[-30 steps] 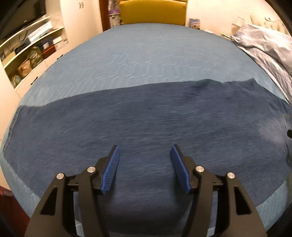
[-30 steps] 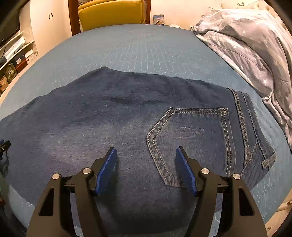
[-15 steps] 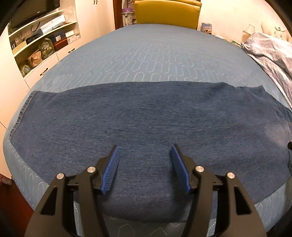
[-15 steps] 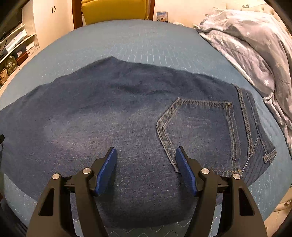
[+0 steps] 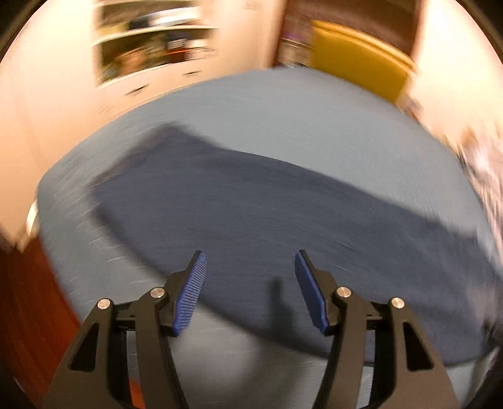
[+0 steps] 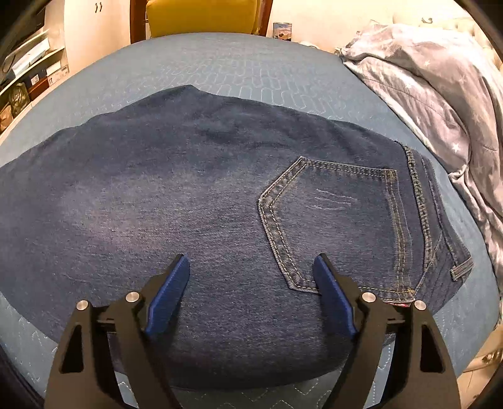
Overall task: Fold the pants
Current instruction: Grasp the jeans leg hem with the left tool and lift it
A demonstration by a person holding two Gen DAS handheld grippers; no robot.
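While both jaws gape empty, each gripper (image 5: 250,267) (image 6: 251,270) hovers over the jeans (image 6: 204,204).

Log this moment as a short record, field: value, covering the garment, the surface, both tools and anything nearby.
garment: dark blue jeans, spread flat, back pocket facing up
surface: blue quilted bedspread
left tool: open, empty, above the leg end of the jeans
right tool: open, empty, above the seat near the pocket
nearby: grey star-print duvet bunched at the right; yellow chair beyond the bed
image quality: left wrist view motion-blurred, right wrist view sharp
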